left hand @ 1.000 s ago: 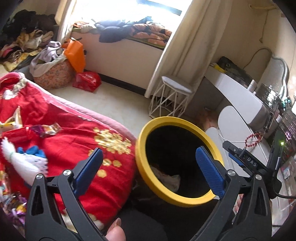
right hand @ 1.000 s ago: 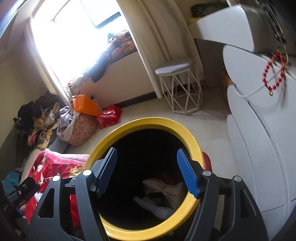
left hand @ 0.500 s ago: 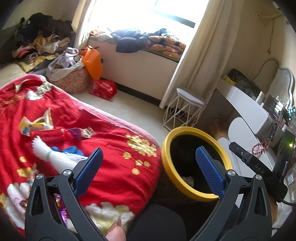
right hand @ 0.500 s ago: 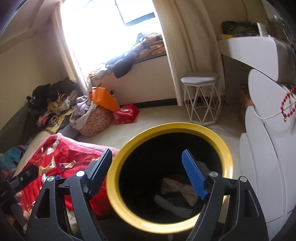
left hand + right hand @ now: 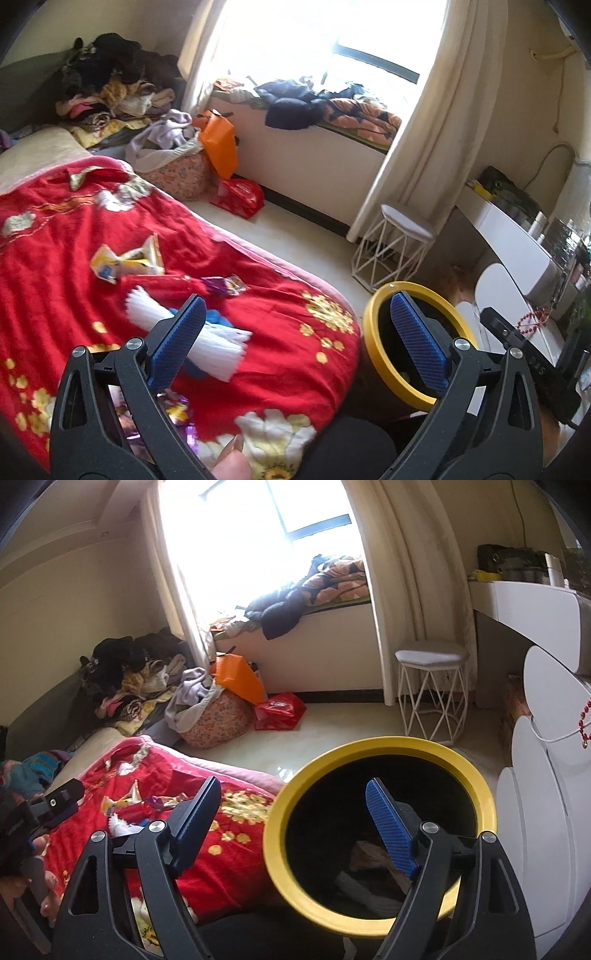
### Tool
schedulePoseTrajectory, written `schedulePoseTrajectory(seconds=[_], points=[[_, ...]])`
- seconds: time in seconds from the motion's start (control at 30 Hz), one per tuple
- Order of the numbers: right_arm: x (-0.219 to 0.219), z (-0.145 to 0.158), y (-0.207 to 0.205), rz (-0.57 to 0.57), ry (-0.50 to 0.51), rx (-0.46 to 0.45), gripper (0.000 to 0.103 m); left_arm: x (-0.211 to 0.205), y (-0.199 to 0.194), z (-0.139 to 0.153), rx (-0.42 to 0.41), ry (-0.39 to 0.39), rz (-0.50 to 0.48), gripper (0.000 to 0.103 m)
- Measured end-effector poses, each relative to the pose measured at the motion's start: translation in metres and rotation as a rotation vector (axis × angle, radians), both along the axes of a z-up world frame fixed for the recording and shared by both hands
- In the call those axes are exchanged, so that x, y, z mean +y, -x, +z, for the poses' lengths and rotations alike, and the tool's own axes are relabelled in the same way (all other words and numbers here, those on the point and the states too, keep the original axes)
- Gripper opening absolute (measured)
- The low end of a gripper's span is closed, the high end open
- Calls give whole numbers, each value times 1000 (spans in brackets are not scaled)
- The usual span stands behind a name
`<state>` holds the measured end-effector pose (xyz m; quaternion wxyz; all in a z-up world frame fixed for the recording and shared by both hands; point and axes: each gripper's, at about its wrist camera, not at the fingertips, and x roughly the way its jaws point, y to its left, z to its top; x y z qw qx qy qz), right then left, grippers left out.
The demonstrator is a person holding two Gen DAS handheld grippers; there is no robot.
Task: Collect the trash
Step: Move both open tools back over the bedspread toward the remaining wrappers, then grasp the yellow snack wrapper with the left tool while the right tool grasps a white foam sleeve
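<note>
A black bin with a yellow rim stands beside the bed; crumpled trash lies inside it. The bin also shows in the left wrist view. On the red bedspread lie a yellow wrapper, a red tube, a purple foil wrapper and a white fringed piece. My left gripper is open and empty above the bed's edge. My right gripper is open and empty, over the bin's left rim.
A white wire stool stands by the curtain. A white dresser is right of the bin. A laundry basket, an orange bag and a red bag sit on the floor near the window.
Both grippers have drawn back and swung left from over the bin. The left view now takes in the bedspread and its wrappers. Both stay open and empty.
</note>
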<state>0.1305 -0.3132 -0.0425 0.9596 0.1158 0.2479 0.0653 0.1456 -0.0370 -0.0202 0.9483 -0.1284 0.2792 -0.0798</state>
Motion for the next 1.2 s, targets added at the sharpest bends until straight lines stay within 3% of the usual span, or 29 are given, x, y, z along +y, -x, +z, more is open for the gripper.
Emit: schedulePoseTrajectory(seconds=[0.5,0.87,1.2], points=[[75,10,2,221,41,-11,81,65,5,-8,12,10,141,92],[151,-15,-9,415,92,93,82,132,11,-25,55,49,270,92],[197,-35,-27,494,147,149,82,179,11,-55,115,82,355,92]])
